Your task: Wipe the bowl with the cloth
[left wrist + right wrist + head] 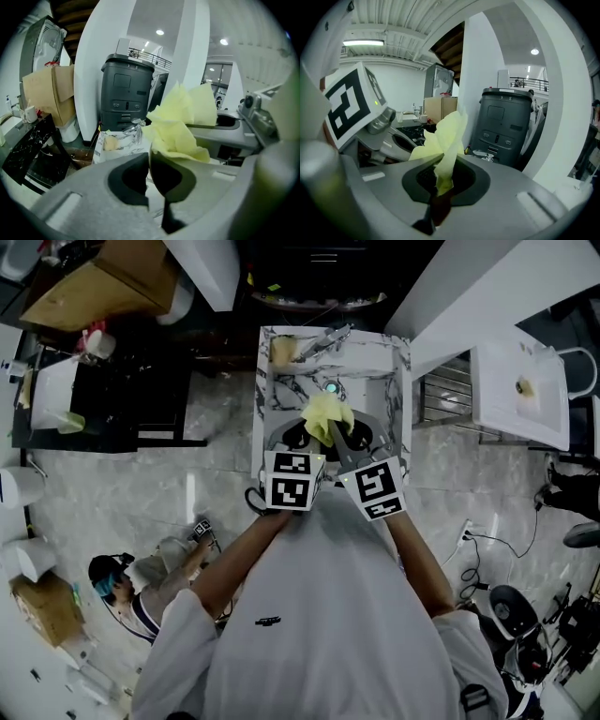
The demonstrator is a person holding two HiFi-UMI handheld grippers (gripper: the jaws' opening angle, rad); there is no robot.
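My right gripper [339, 435] [438, 185] is shut on a crumpled yellow cloth [327, 415] [443, 140], which stands up out of its jaws. My left gripper [287, 441] [149, 173] is shut, and a thin curved edge between its pads looks like the rim of the dark bowl [298, 434]. In the head view most of the bowl is hidden under the cloth and the marker cubes. In the left gripper view the cloth [180, 129] hangs just beyond the jaws. Both grippers are close together over the marbled sink counter [267, 404].
A faucet [323, 338] and a sponge [281, 350] are at the counter's far end. A tall dark bin [125, 93] stands beyond it. A person [141, 592] crouches on the floor at lower left. A white table [520, 390] is at the right.
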